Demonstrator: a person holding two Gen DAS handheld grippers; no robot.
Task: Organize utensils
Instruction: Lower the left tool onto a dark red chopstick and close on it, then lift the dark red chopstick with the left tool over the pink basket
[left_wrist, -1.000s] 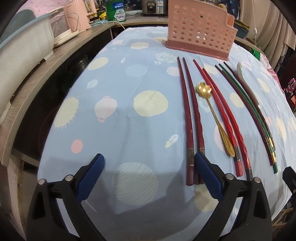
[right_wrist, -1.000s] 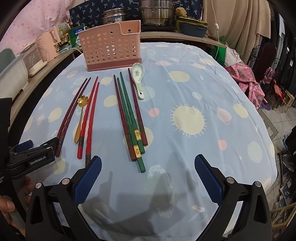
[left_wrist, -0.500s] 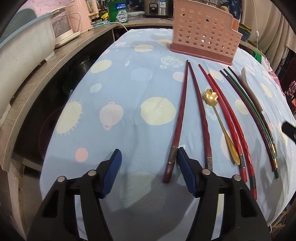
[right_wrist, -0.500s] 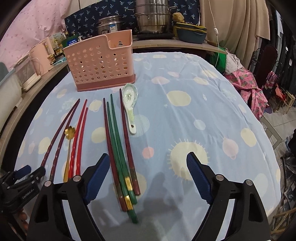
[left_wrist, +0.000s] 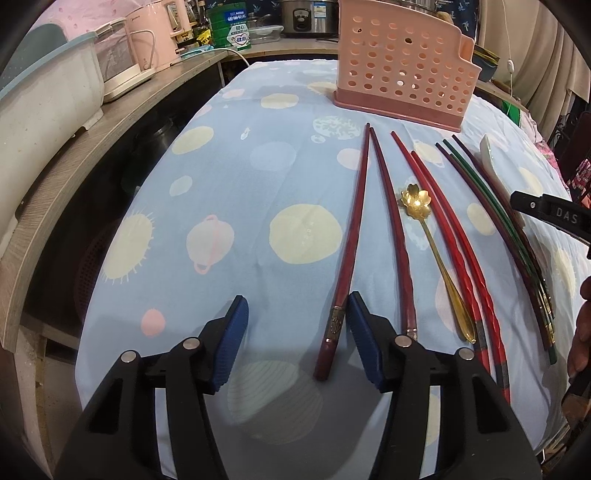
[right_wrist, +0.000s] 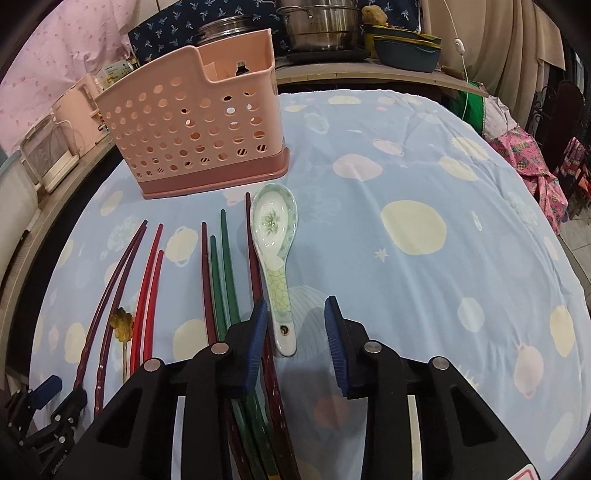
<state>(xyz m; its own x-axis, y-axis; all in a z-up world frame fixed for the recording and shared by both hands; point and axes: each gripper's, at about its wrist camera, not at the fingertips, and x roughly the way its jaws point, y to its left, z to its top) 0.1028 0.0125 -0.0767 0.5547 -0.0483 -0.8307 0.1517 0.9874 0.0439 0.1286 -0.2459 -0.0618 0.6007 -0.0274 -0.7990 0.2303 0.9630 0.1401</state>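
Right gripper jaws closing around ceramic spoon handle, bowl pointing toward pink basket, left gripper jaws closing, dark red chopstick between.

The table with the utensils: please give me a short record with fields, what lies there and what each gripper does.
surface: table under a blue cloth with pale dots
holder: pink basket, upright at the far side
chopsticks: several pairs, dark red, bright red and green, lying side by side
spoons: gold spoon; ceramic spoon
left gripper: jaws closing, a dark red chopstick between them, not yet pressed
right gripper: jaws closing around the ceramic spoon's handle end, pads not touching
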